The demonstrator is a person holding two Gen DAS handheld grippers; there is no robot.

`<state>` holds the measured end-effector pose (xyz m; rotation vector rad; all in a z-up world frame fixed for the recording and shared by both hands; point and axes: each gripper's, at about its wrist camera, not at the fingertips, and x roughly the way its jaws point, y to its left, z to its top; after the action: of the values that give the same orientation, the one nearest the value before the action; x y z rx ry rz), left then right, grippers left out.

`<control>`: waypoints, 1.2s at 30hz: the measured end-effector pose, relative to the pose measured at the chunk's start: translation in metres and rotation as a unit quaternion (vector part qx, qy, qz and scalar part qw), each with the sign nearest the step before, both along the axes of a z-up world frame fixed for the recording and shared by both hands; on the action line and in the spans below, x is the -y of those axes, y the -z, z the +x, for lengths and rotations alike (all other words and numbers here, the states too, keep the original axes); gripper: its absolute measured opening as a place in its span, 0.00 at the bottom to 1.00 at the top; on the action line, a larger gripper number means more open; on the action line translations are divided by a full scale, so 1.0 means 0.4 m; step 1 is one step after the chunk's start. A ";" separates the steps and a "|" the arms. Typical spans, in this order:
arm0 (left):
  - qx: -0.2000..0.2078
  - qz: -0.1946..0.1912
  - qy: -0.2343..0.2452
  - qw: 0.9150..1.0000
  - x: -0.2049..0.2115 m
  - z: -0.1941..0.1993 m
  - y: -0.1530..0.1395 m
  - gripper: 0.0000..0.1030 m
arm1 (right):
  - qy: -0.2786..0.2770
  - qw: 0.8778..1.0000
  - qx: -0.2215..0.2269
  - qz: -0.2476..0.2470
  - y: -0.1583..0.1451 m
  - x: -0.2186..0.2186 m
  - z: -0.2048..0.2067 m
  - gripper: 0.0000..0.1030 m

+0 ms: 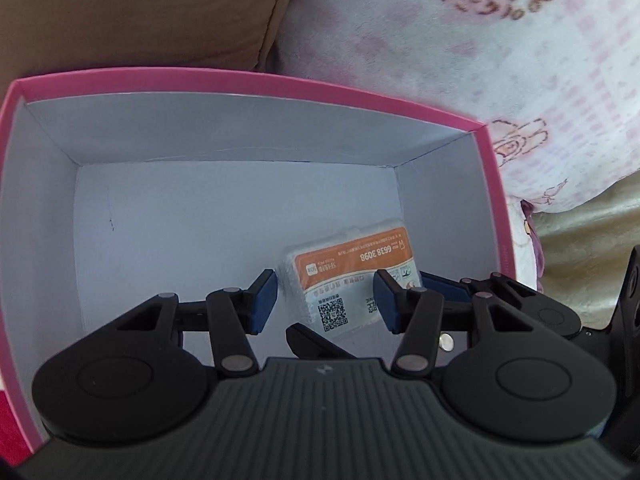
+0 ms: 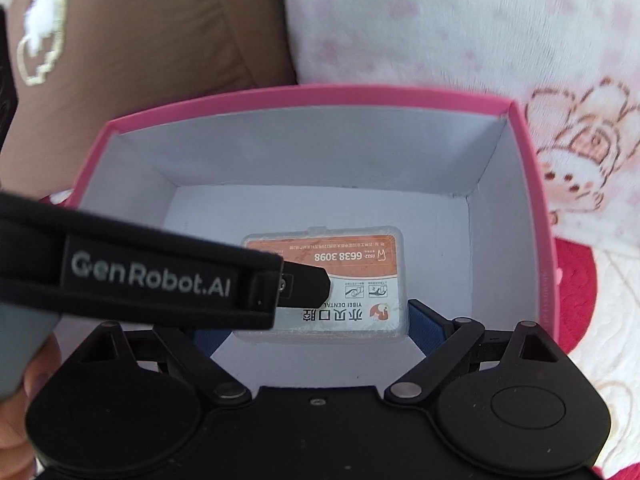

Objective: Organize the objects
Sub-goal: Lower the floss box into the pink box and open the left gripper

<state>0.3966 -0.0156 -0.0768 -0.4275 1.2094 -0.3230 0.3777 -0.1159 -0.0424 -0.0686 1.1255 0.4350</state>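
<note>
Plastic case in a pink box

The clear case [image 2: 324,284] lies on the box [image 2: 528,184] floor between the right gripper [image 2: 320,320] fingers, pads apart.

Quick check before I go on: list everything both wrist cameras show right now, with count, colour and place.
Box: one, pink outside, white inside, open, on the bedding.
Dental floss case: one, clear plastic with orange and white label, lying flat on the box floor.
Blanket: one, white with pink flower print, behind the box.
Cushion: one, brown, behind the box to the left.
Red fabric: one patch, right of the box.
Left gripper: black with blue pads, jaws open, over the case.
Right gripper: black with blue pads, jaws open either side of the case.
</note>
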 end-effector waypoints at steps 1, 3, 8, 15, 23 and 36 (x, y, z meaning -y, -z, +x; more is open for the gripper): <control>-0.002 -0.003 -0.002 1.000 -0.004 0.004 0.007 0.50 | -0.001 1.000 -0.003 -0.004 0.005 -0.004 0.006 0.91; -0.005 -0.011 -0.004 1.000 -0.008 0.013 0.022 0.50 | -0.008 1.000 -0.001 -0.019 0.014 -0.016 0.013 0.91; -0.016 -0.022 -0.010 1.000 -0.008 0.026 0.054 0.50 | -0.016 0.999 -0.014 -0.040 0.034 -0.029 0.031 0.91; -0.017 -0.004 0.002 1.000 0.014 0.023 0.073 0.47 | -0.011 0.997 -0.041 -0.064 0.054 -0.047 0.042 0.91; -0.012 0.006 0.000 1.000 0.013 0.006 0.074 0.47 | -0.030 0.998 -0.005 -0.063 -0.003 -0.044 0.009 0.89; -0.004 0.029 -0.004 1.000 0.079 -0.007 0.068 0.44 | -0.091 0.989 0.056 -0.107 -0.001 -0.012 -0.078 0.50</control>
<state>0.3937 -0.0471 -0.1041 -0.3848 1.2214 -0.2790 0.3466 -0.1109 -0.0419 -0.3819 1.0546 0.4648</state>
